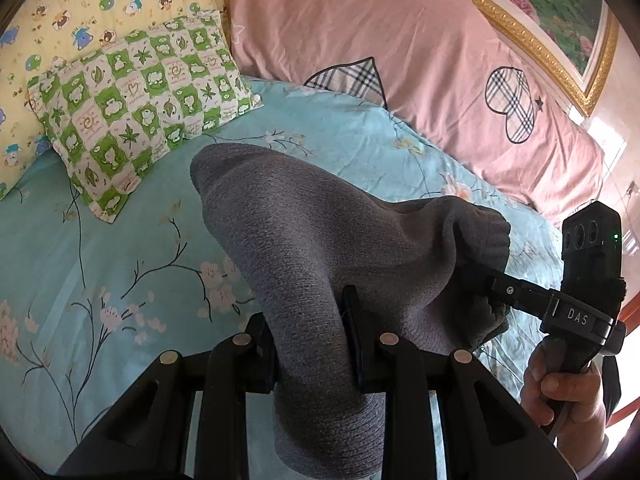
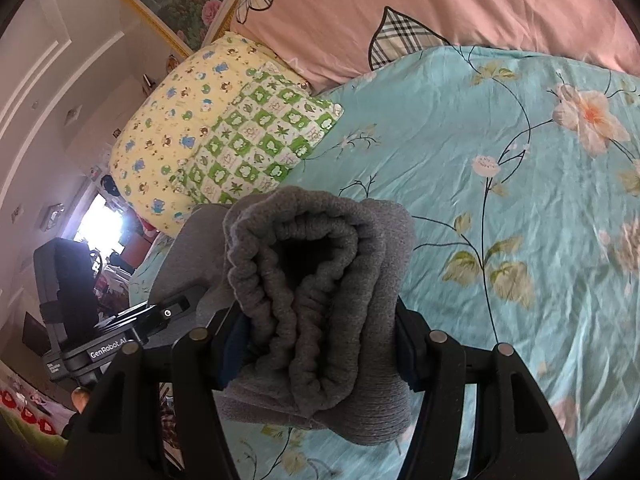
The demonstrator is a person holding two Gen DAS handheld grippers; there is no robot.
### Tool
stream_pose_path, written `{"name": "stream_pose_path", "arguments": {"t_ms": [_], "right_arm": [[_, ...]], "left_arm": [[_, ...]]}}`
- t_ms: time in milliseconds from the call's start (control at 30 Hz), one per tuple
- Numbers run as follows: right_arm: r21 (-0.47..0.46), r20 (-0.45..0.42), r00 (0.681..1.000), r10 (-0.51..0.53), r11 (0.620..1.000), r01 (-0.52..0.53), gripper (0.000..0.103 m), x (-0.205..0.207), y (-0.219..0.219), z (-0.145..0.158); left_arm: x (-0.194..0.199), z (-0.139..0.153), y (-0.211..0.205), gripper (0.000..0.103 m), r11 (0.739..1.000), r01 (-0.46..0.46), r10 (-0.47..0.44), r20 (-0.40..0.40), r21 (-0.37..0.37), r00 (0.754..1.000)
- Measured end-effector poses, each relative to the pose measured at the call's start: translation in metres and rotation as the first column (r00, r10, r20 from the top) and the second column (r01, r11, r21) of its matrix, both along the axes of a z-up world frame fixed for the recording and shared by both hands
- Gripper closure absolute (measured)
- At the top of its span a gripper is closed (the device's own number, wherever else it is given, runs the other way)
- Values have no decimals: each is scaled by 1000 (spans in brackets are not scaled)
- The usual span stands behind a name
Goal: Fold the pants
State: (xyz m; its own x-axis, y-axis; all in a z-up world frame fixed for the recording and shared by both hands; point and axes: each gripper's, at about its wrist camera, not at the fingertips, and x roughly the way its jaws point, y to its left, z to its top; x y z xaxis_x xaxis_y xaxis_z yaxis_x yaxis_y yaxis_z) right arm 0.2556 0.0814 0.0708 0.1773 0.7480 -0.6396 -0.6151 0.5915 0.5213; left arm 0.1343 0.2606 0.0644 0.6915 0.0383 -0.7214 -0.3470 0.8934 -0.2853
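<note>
Pillows: yellow pillow point(image 1: 60, 12) at far left, green pillow point(image 1: 140, 104) leaning on it.
Left gripper point(image 1: 310, 344): narrow, both fingers pinching a gray fold.
Pants point(image 1: 320, 240): gray knit, bunched, lifted over the sheet point(image 1: 120, 248) between both tools.
Right gripper point(image 2: 320, 344): half spread, clamped on the thick waistband bundle.
Hand point(image 1: 560, 392): gripping the right tool's handle.
Quilt point(image 1: 360, 20): pink, behind the sheet.

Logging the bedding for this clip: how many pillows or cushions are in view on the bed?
2. A yellow cartoon-print pillow lies at the head of the bed; a green checked pillow leans on its front, resting on the blue floral sheet. Others may be hidden outside both views.
</note>
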Motion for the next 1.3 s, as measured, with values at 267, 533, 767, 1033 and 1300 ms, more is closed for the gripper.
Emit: {"name": "stream_pose_path", "arguments": {"t_ms": [267, 533, 767, 1033, 1300], "right_arm": [[7, -14, 1000, 8, 1000, -8, 41, 21, 11, -9], [-7, -35, 999, 11, 1000, -12, 40, 39, 18, -24], [-44, -57, 998, 6, 999, -9, 30, 49, 19, -44], [-55, -19, 1000, -25, 998, 24, 23, 60, 7, -50], [-42, 1, 999, -41, 998, 41, 17, 60, 4, -56]], "left_arm": [[20, -6, 14, 77, 1000, -11, 11, -4, 4, 1000], [39, -20, 21, 76, 1000, -5, 5, -23, 5, 1000], [44, -42, 24, 74, 1000, 3, -3, -56, -4, 998], [40, -59, 27, 36, 999, -29, 32, -70, 37, 997], [26, -63, 35, 23, 998, -60, 60, -61, 9, 996]]}}
